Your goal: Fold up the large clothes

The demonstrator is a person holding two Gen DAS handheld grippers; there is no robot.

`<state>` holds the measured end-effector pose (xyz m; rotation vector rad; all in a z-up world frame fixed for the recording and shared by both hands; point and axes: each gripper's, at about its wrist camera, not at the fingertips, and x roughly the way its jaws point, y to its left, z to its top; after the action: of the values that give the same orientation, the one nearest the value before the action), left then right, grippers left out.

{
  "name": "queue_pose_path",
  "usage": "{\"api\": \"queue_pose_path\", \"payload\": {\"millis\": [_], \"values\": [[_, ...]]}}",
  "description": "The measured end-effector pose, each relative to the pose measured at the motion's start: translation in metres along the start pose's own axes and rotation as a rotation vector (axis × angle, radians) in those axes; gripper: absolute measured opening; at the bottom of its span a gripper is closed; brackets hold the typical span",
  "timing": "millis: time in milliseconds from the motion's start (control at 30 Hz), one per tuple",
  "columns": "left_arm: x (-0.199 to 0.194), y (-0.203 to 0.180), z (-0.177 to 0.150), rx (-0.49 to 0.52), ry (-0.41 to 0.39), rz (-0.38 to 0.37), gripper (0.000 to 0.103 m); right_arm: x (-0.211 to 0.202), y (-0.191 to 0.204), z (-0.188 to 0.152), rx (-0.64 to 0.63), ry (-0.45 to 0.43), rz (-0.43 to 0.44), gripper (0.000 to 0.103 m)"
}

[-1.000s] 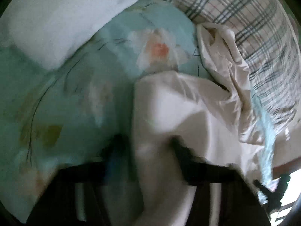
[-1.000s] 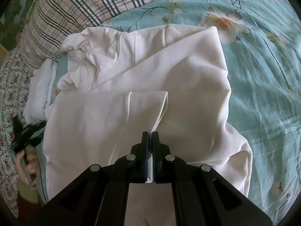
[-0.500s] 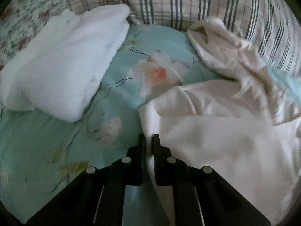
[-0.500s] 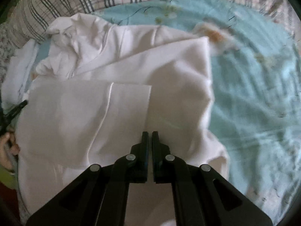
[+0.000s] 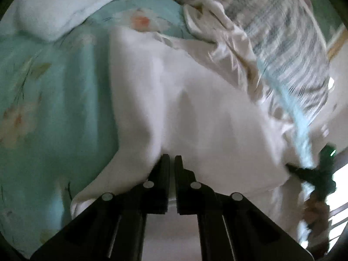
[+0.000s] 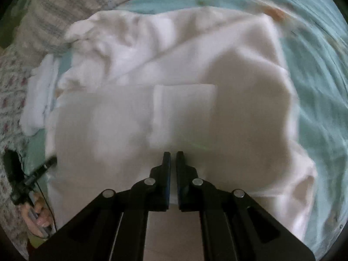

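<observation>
A large cream-white garment [image 6: 239, 108] lies spread on a teal floral bedsheet [image 6: 322, 87], with a folded-over flap [image 6: 182, 113] and a crumpled collar end [image 6: 113, 34] at the far side. It also shows in the left wrist view [image 5: 195, 113], crumpled end [image 5: 221, 39] at upper right. My left gripper [image 5: 171, 158] is shut on the garment's near edge, cloth draping over its left finger. My right gripper [image 6: 173, 155] is shut on the garment's near edge as well. The other gripper shows at the edge of each view [image 5: 315, 174] [image 6: 28, 178].
A folded white towel [image 5: 65, 6] lies at the far left on the sheet; it also shows in the right wrist view [image 6: 39, 100]. A plaid pillow [image 5: 282, 32] borders the far side. A floral quilt [image 6: 10, 91] lies at the left edge.
Both views are motion-blurred. My left gripper has moved over the garment and now grips its edge. The garment's flap has shifted nearer to my right gripper.
</observation>
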<state>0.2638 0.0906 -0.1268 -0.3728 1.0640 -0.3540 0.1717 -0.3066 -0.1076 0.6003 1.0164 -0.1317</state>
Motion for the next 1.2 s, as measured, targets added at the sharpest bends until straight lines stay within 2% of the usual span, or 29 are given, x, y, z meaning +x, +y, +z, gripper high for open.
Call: {"api": "queue_pose_path", "payload": {"millis": [67, 133, 200, 233, 300, 367, 400, 500, 567, 633, 767, 900, 967, 1000, 1033, 1067, 1100, 1133, 1200], "values": [[-0.004, 0.000, 0.010, -0.025, -0.014, 0.002, 0.009, -0.012, -0.002, 0.003, 0.005, -0.021, -0.007, 0.008], [-0.006, -0.008, 0.024, -0.019, -0.033, -0.005, 0.020, -0.023, 0.007, 0.013, -0.018, -0.061, 0.017, 0.019], [-0.008, -0.020, 0.045, -0.022, -0.054, -0.017, 0.029, -0.029, 0.022, 0.028, -0.044, -0.092, 0.071, 0.047], [-0.009, -0.025, 0.057, -0.026, -0.064, -0.025, 0.035, -0.030, 0.032, 0.035, -0.059, -0.106, 0.086, 0.050], [-0.007, -0.036, 0.083, -0.055, -0.074, -0.069, 0.038, -0.029, 0.055, 0.055, -0.085, -0.122, 0.167, 0.052], [0.002, -0.045, 0.112, -0.084, -0.071, -0.141, 0.040, -0.022, 0.074, 0.078, -0.067, -0.114, 0.289, 0.052], [0.005, -0.049, 0.126, -0.094, -0.072, -0.157, 0.041, -0.018, 0.083, 0.089, -0.057, -0.118, 0.319, 0.052], [0.021, -0.057, 0.171, -0.117, -0.087, -0.188, 0.048, -0.001, 0.103, 0.122, -0.022, -0.134, 0.366, 0.052], [0.032, -0.059, 0.198, -0.147, -0.091, -0.218, 0.056, 0.022, 0.119, 0.152, 0.037, -0.128, 0.402, 0.052], [0.047, -0.060, 0.234, -0.190, -0.088, -0.268, 0.062, 0.036, 0.124, 0.174, 0.085, -0.117, 0.445, 0.052], [0.082, -0.065, 0.286, -0.235, -0.065, -0.333, 0.067, 0.070, 0.140, 0.215, 0.147, -0.102, 0.486, 0.052], [0.120, -0.059, 0.321, -0.314, -0.033, -0.349, 0.067, 0.103, 0.144, 0.237, 0.231, -0.066, 0.521, 0.052], [0.133, -0.058, 0.330, -0.336, -0.039, -0.380, 0.061, 0.118, 0.141, 0.246, 0.274, -0.064, 0.541, 0.052], [0.138, -0.059, 0.334, -0.335, -0.041, -0.397, 0.055, 0.122, 0.140, 0.249, 0.289, -0.071, 0.552, 0.052], [0.144, -0.063, 0.337, -0.324, -0.034, -0.409, 0.033, 0.127, 0.139, 0.252, 0.301, -0.075, 0.559, 0.051], [0.148, -0.067, 0.338, -0.306, -0.022, -0.415, 0.007, 0.130, 0.139, 0.253, 0.300, -0.076, 0.559, 0.039], [0.149, -0.072, 0.336, -0.290, -0.019, -0.416, 0.005, 0.129, 0.140, 0.253, 0.287, -0.075, 0.561, 0.014], [0.145, -0.077, 0.332, -0.270, -0.038, -0.407, 0.006, 0.128, 0.142, 0.251, 0.272, -0.070, 0.566, 0.004], [0.126, -0.088, 0.318, -0.227, -0.083, -0.396, 0.006, 0.115, 0.143, 0.243, 0.237, -0.088, 0.567, 0.002]]}}
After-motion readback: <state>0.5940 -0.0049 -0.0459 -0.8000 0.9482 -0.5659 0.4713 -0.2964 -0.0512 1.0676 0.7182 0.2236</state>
